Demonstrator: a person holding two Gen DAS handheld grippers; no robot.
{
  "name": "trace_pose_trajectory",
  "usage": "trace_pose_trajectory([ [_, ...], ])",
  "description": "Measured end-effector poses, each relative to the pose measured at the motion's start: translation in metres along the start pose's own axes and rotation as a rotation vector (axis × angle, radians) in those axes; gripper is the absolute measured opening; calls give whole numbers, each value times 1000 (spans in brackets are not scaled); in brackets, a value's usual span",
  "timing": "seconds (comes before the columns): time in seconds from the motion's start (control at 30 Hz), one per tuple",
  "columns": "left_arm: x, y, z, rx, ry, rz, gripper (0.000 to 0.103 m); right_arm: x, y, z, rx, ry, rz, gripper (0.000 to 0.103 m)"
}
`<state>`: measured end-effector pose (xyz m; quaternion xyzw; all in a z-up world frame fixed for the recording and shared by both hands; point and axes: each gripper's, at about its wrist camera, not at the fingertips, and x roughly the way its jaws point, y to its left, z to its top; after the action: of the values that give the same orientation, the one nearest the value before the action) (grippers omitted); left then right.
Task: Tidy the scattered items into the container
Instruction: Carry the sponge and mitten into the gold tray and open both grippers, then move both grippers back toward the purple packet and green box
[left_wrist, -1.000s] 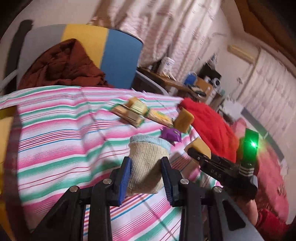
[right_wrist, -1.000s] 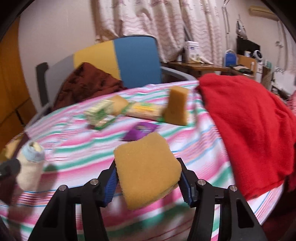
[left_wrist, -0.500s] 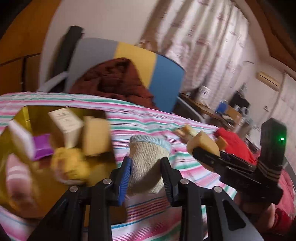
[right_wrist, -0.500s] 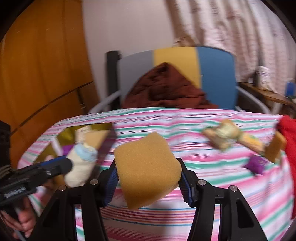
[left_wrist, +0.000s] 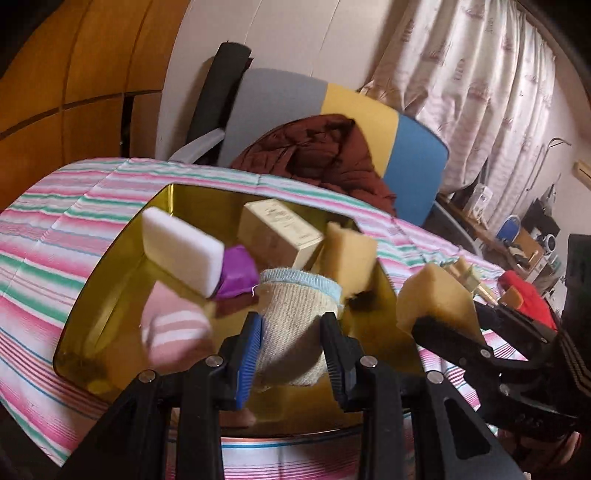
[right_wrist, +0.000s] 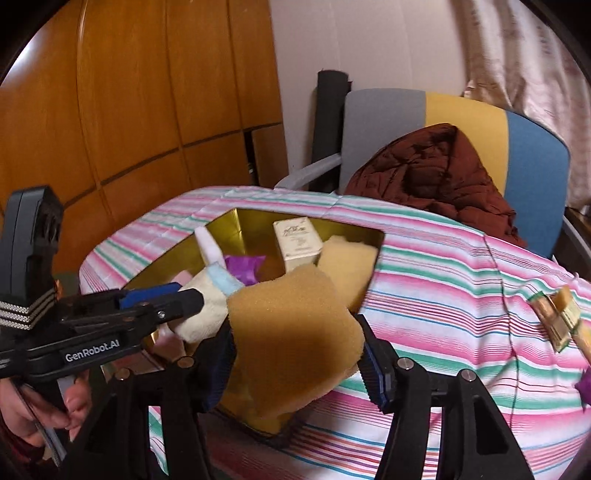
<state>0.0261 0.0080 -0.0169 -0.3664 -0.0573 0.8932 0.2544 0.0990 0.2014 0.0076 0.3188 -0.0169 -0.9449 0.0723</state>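
A gold tin (left_wrist: 107, 295) sits open on the striped cloth, holding a white sponge (left_wrist: 181, 251), a purple packet (left_wrist: 236, 273), a cream box (left_wrist: 277, 229), a yellow sponge and a pink striped sock (left_wrist: 173, 332). My left gripper (left_wrist: 291, 347) is shut on a beige sock with a blue cuff (left_wrist: 295, 317), held over the tin's near part. In the right wrist view, my right gripper (right_wrist: 295, 354) holds a yellow sponge (right_wrist: 291, 325) above the tin's (right_wrist: 306, 221) near corner. Its jaws are opening, with the sponge still between the pads. The left gripper (right_wrist: 184, 295) and sock (right_wrist: 207, 306) are just to its left.
A grey, yellow and blue chair (right_wrist: 461, 122) with a brown garment (right_wrist: 432, 173) stands behind the table. Loose packets (right_wrist: 557, 321) and a purple wrapper (right_wrist: 585, 386) lie on the cloth to the right. A red cloth (left_wrist: 528, 299) lies further right. A wooden wardrobe (right_wrist: 129, 110) fills the left.
Both grippers swung left from the scattered items to over the gold tin, carrying the sock and the sponge. The right gripper's fingers stand slightly wider around the sponge.
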Motion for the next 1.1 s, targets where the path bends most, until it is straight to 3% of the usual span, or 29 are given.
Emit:
trace_pose_trajectory([
  [0.1,3,6,-5,-27,11,18,34,12,5,-3,-10,32,11,67],
  [0.13,4,9,-7,-41,16,21,34,15,6,-5,-9,42,8,74],
  [0.17,4,11,-8,-58,23,22,34,14,5,-6,-5,48,2,87],
  [0.23,4,16,-9,-93,36,30,35,10,2,-8,15,30,-18,94],
  [0.53,-19,16,0,-136,-56,88,34,-5,-20,-11,144,-7,4,96],
  [0.7,-24,5,6,-152,-70,51,34,-13,-33,-15,176,-25,-8,96],
  [1.1,-3,-76,10,1,8,-56,34,-50,-99,-30,271,-110,-206,90],
])
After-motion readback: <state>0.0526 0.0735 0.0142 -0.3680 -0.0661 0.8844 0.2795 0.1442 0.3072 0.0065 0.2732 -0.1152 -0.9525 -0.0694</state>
